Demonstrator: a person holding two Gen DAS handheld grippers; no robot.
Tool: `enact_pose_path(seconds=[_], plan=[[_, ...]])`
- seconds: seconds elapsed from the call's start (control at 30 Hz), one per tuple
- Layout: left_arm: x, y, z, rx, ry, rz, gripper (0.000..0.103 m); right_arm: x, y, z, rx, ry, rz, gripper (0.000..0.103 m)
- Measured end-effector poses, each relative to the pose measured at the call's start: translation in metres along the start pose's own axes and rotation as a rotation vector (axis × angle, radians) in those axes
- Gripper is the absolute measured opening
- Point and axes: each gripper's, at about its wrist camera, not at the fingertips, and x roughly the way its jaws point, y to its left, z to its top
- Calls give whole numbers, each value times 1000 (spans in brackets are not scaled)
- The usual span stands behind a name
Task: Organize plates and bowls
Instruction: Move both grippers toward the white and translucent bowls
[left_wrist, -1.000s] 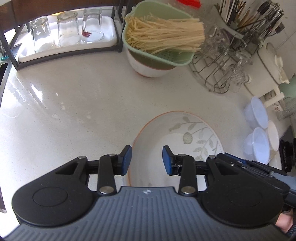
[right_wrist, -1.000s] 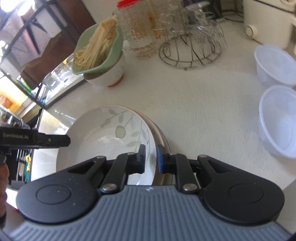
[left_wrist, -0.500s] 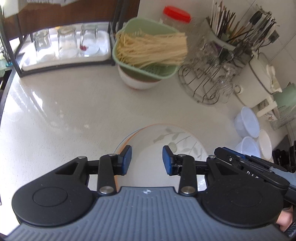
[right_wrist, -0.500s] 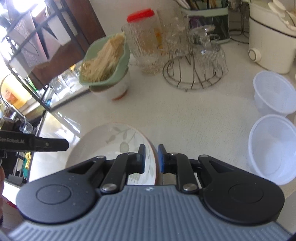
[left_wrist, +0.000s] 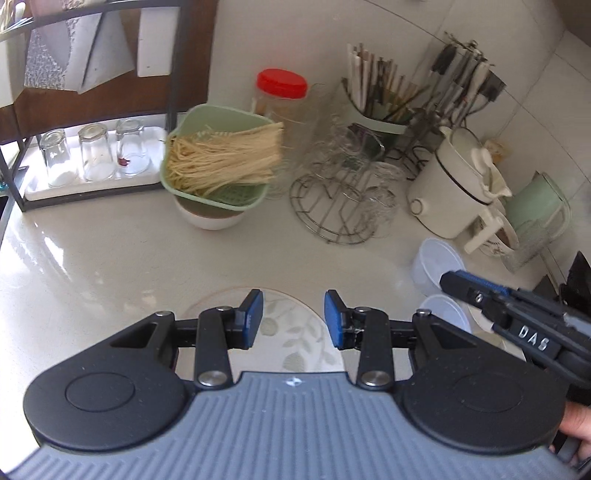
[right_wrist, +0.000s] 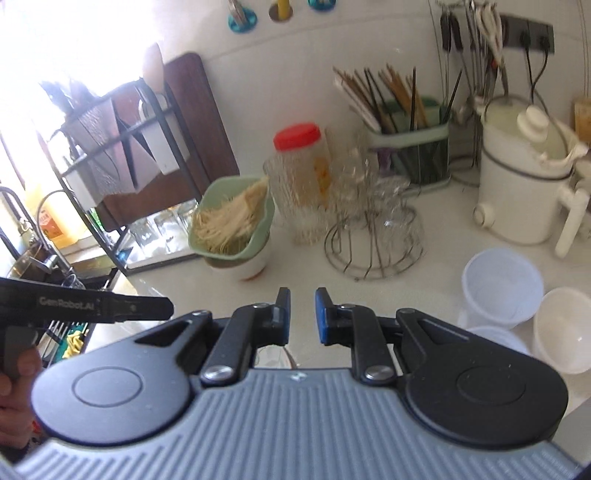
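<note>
A white plate with a grey leaf pattern (left_wrist: 291, 332) lies on the pale counter, stacked on an orange-rimmed plate. My left gripper (left_wrist: 293, 319) is open and empty above it. My right gripper (right_wrist: 302, 314) is open and empty, lifted above the counter; a sliver of the plate (right_wrist: 273, 356) shows under its fingers. The right gripper also shows at the right in the left wrist view (left_wrist: 509, 314). Translucent plastic bowls (right_wrist: 502, 288) and a white bowl (right_wrist: 565, 328) stand at the right.
A green colander of dry noodles (left_wrist: 218, 162) sits on a white bowl at the back. Beside it are a red-lidded jar (left_wrist: 282, 96), a wire rack of glasses (left_wrist: 343, 199), a chopstick holder (right_wrist: 410, 147) and a white kettle (left_wrist: 454, 184). A black shelf (left_wrist: 92, 155) holds upturned glasses.
Both grippers have risen and tilted up from the plates. The right gripper, which was nearly closed at the plate's rim, has opened wider and stands clear of it.
</note>
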Motion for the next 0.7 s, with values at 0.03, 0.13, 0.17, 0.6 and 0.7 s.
enact_pose_path(seconds=[0.03,0.13,0.17,0.6,0.7], plan=[[-1,-5,-3,6,2,0,41,-5,-2,0,-9,-7,-6,18],[-4,-19,-10,10,3,6,41,-18,-10,-3,-25,-22,-15,18],[-5,-23,-12,13,1,7,41,-23,-13,-4,-27,-29,-10,18],[1,-107,-44,97,18,-20,45,-63,-65,-25,-107,-59,-37,18],[6,-124,-56,84,22,-22,45,-74,-81,-31,-123,-50,-45,18]])
